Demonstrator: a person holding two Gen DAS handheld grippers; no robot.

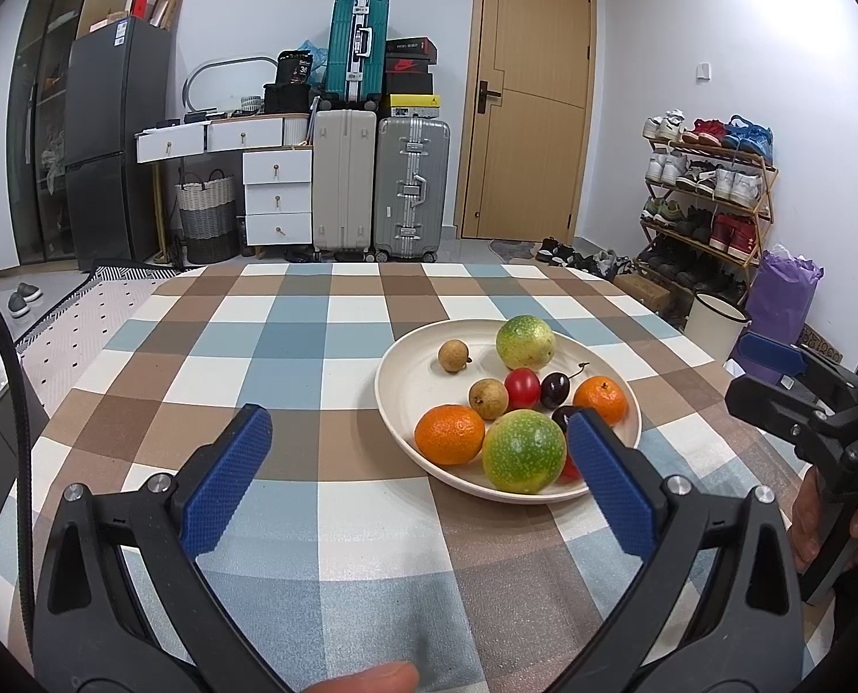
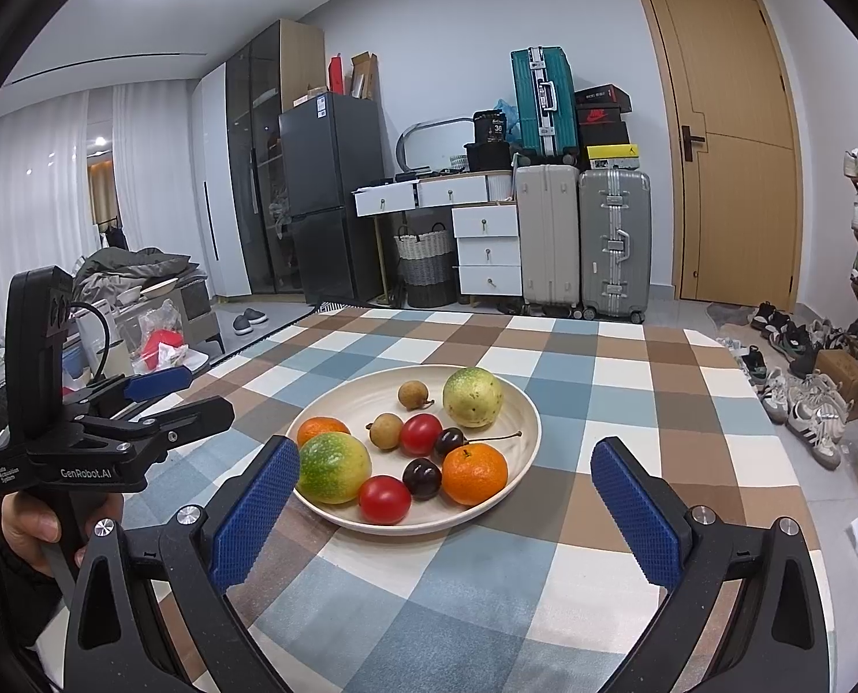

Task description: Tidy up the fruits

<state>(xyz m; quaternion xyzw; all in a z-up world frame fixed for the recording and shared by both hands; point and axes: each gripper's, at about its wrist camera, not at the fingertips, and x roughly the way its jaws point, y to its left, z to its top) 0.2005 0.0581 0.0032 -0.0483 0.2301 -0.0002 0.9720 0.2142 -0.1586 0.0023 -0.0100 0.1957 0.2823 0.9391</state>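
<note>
Plate (image 2: 521, 404), cream, round, sits on the checked surface (image 2: 602, 381), holding all the fruit. On it: two green-yellow round fruits, near one (image 2: 334, 468) at the plate's front-left, far one (image 2: 473, 397) at the back. Two oranges (image 2: 475, 474), one front-right, one behind the near green fruit. Two red tomatoes (image 2: 384, 499), two dark cherries (image 2: 422, 478), two small brown longans (image 2: 413, 394) clustered mid-plate, some touching.

Right tool (image 2: 446, 496): jaws wide apart, nothing between them, held above the surface just in front of the plate; its left pad overlaps the near green fruit in view, contact can't tell.

Left tool (image 1: 420, 453): jaws wide apart, empty, left of the plate; its right pad overlaps the plate edge in view.

Behind: suitcases (image 2: 614, 242), wooden door (image 2: 729, 144).
</note>
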